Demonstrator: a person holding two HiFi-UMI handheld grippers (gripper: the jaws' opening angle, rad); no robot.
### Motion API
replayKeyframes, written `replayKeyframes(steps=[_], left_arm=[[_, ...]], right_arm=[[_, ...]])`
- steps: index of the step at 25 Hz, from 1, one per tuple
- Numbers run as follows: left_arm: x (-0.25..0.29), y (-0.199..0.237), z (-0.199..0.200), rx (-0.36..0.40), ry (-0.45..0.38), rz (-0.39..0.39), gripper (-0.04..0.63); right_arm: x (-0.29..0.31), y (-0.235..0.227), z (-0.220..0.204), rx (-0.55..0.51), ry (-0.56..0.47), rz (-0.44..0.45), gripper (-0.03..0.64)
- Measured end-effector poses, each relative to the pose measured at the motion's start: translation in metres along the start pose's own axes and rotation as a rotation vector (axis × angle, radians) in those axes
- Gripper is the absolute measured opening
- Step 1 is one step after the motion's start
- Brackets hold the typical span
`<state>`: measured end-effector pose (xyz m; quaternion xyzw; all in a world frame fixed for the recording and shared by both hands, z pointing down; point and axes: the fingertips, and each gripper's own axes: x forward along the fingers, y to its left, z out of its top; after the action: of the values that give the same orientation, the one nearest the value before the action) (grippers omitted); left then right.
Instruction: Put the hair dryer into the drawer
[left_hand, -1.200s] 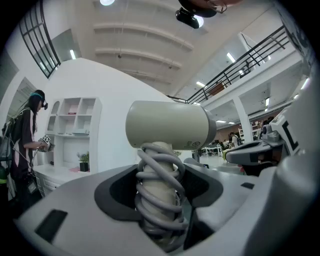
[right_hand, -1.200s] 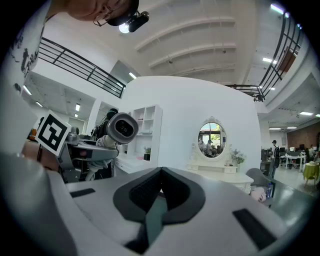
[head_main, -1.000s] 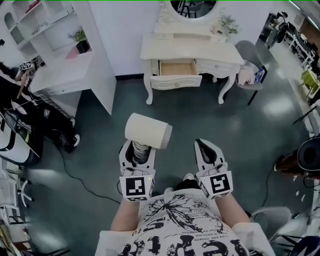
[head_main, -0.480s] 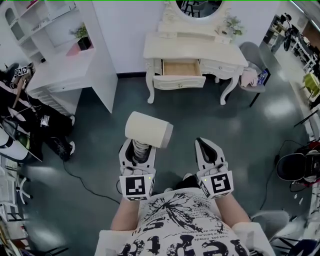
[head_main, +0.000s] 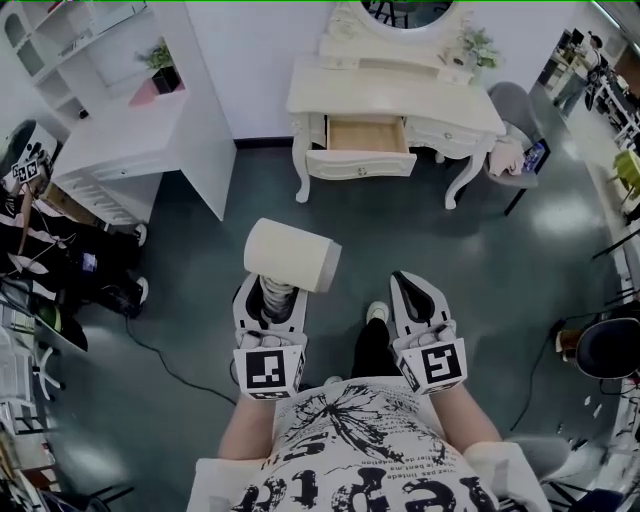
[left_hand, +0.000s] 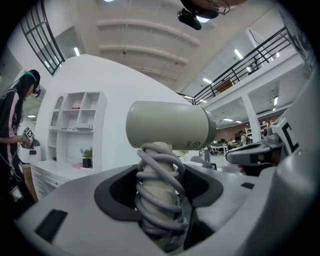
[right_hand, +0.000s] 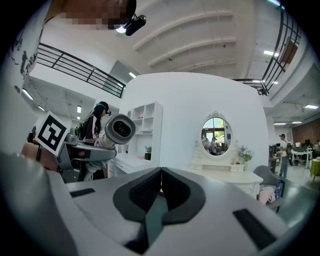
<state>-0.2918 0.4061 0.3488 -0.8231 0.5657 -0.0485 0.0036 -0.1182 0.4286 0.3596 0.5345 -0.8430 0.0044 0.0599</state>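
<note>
My left gripper (head_main: 268, 300) (left_hand: 159, 200) is shut on the handle of a cream hair dryer (head_main: 292, 256) (left_hand: 167, 127). Its grey cord is coiled round the handle between the jaws, and the barrel lies level above them. The dryer also shows at the left of the right gripper view as a round nozzle (right_hand: 120, 128). My right gripper (head_main: 415, 297) (right_hand: 160, 181) is shut with nothing in it. The open drawer (head_main: 365, 133) of the cream dressing table (head_main: 400, 92) (right_hand: 227, 175) lies ahead across the floor, and I see nothing in it.
A white shelf unit and desk (head_main: 130, 140) stand at the left. A grey chair (head_main: 510, 120) with cloth on it sits right of the dressing table. A person (left_hand: 12, 135) stands at the far left. A cable (head_main: 170, 365) trails over the dark floor.
Both grippers, the left still holding the dryer, have advanced toward the dressing table. The table and its open drawer now lie a little lower in the head view.
</note>
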Motion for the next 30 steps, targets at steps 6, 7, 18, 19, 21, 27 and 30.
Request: replayKeyframes(steps=[6,7,18,19,21,27,30], left_arm=[[0.062,-0.013,-0.002,0.035,0.031,0.022,0.259],[0.075,-0.015,-0.001,0.041,0.034,0.026,0.259],[0.241,-0.047,0.034,0.052,0.003,0.083,0.259],[0.254,-0.05,0.035,0.053,-0.001,0.084,0.259],[0.278,-0.054,0.036,0.051,-0.007,0.083,0.259],[0.341,-0.062,0.023,0.04,0.024,0.054,0.259],[0.372,-0.055,0.018,0.042,0.032,0.034,0.259]], right_arm=[[0.042,-0.053,-0.007,0.002,-0.006,0.039,0.017],[0.052,-0.066,-0.005,0.004,-0.012,0.04,0.017],[0.153,-0.204,0.021,-0.028,-0.065,0.12,0.017],[0.161,-0.215,0.021,-0.03,-0.066,0.124,0.017],[0.178,-0.235,0.02,-0.029,-0.067,0.127,0.017],[0.22,-0.283,0.005,-0.007,-0.033,0.113,0.017],[0.244,-0.299,-0.001,0.0,-0.022,0.098,0.017]])
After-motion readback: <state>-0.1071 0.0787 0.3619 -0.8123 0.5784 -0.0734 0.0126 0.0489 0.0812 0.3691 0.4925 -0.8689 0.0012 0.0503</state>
